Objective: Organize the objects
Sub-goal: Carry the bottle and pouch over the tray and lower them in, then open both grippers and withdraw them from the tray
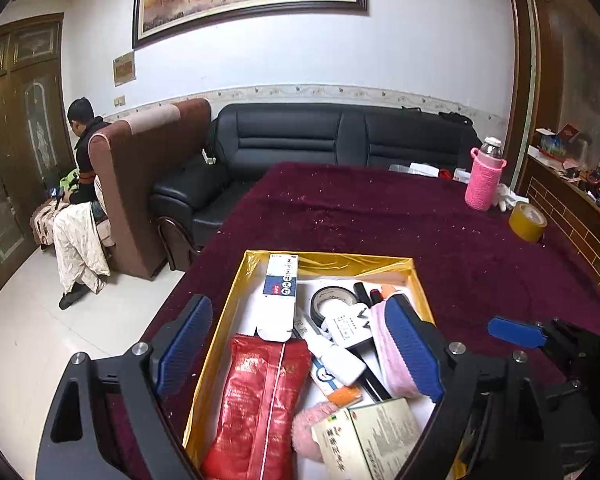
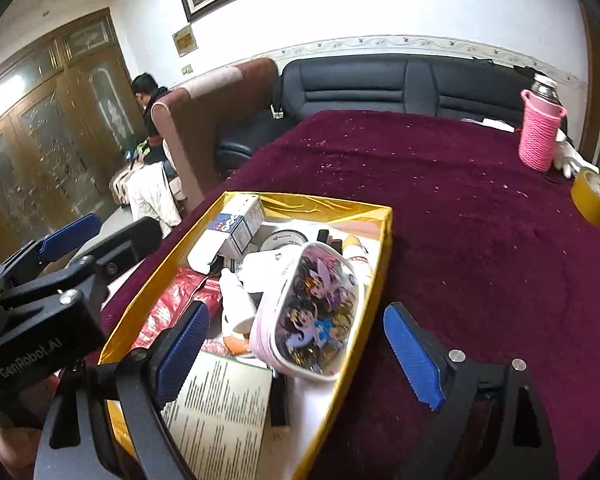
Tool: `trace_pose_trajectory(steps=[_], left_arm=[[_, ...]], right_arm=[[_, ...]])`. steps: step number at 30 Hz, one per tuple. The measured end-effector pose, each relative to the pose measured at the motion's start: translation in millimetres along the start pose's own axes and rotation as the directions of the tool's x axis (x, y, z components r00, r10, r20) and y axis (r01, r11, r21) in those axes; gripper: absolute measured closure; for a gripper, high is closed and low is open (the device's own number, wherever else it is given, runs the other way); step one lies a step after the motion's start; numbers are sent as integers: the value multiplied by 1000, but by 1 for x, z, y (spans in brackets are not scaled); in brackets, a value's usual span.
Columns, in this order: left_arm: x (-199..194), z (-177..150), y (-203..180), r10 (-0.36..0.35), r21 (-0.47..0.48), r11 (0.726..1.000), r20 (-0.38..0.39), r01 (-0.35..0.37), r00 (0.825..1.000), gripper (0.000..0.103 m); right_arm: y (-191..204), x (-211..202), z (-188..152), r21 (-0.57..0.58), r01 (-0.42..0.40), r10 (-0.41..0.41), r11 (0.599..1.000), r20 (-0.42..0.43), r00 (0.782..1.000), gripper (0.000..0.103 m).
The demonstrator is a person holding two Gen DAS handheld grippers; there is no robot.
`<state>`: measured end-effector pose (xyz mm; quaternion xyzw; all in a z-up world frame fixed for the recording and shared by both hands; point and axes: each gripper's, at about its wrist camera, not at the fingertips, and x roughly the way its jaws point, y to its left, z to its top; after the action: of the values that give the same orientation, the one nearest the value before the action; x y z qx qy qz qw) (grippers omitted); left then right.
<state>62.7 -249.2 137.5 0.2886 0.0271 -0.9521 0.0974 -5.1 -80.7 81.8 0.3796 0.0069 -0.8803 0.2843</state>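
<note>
left wrist: left hand-held gripper (image 1: 300,356) spread wide over gold box (image 1: 236,292) at bench (image 1: 420,216) near-left edge, gripping nothing | right wrist: right hand-held gripper (image 2: 298,354) wide apart, straddling box's right wall (image 2: 374,276); cartoon pouch (image 2: 312,312) inside box

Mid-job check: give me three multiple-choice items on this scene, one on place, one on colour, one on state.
1. Where does the yellow tape roll sit?
A. in the box
B. on the maroon cloth, right of the bottle
C. on the sofa

2. Colour of the bottle's knitted sleeve?
A. pink
B. green
C. grey

3. State of the left claw?
A. shut on the red packet
B. open over the gold-lined box
C. out of view

B: it rests on bare cloth near the table edge.
A: the knit is pink.
B: its blue pads stand wide apart, gripping nothing.
</note>
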Motion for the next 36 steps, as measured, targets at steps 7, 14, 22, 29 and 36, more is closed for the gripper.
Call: trace_pose_trajectory(steps=[7, 14, 22, 29, 36], left_arm=[[-33, -4, -10, 33, 0, 999, 53, -33, 998, 6], [-68, -9, -19, 79, -38, 996, 120, -75, 990, 0], [-105, -22, -31, 103, -47, 994, 195, -96, 975, 0], [-124, -37, -28, 74, -129, 991, 205, -48, 976, 0], [-117, -55, -17, -76, -224, 970, 106, 98, 991, 0]], right_arm=[[-13, -23, -16, 36, -3, 2, 999, 15, 1000, 10], [-19, -51, -30, 45, -2, 0, 999, 49, 999, 9], [-8, -82, -52, -13, 32, -30, 999, 119, 992, 8], [1, -102, -70, -47, 51, -42, 998, 170, 985, 7], [3, -109, -86, -41, 103, -92, 994, 206, 974, 3]])
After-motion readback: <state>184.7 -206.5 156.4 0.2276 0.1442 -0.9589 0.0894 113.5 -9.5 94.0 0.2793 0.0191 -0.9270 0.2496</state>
